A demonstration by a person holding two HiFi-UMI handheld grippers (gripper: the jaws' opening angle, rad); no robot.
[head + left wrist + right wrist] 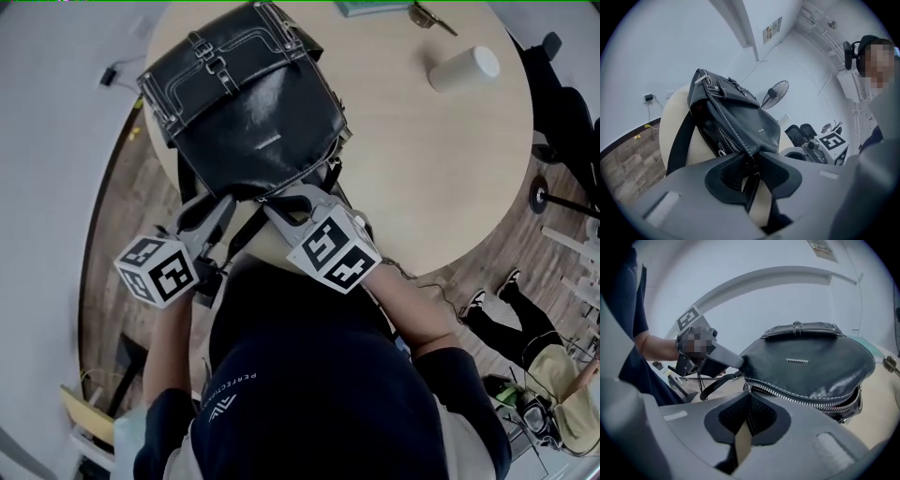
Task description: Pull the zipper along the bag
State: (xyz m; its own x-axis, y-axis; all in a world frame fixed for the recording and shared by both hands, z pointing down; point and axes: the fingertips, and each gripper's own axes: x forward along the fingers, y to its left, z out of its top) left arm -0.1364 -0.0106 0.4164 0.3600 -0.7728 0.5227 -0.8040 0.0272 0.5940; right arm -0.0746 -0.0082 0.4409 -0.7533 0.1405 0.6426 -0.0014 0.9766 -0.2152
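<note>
**Zipper pull: both tongs set, travel apparently not started**

Bag [248, 103] lay at the near left edge of the counter [422, 169], with its near end over the rim. Left tongs [752, 161] were pressed together on the bag's stitched end seam, bracing it. Right tongs [747, 397] were pressed together at the zipper pull [746, 389], seemingly pinching its tab. The pull sat at the near end of the zipper [801, 399], and the row of teeth ran away from it toward the far end. Judged: grip and brace done, full run along the bag left. Could not tell whether the far end gaped.
</note>
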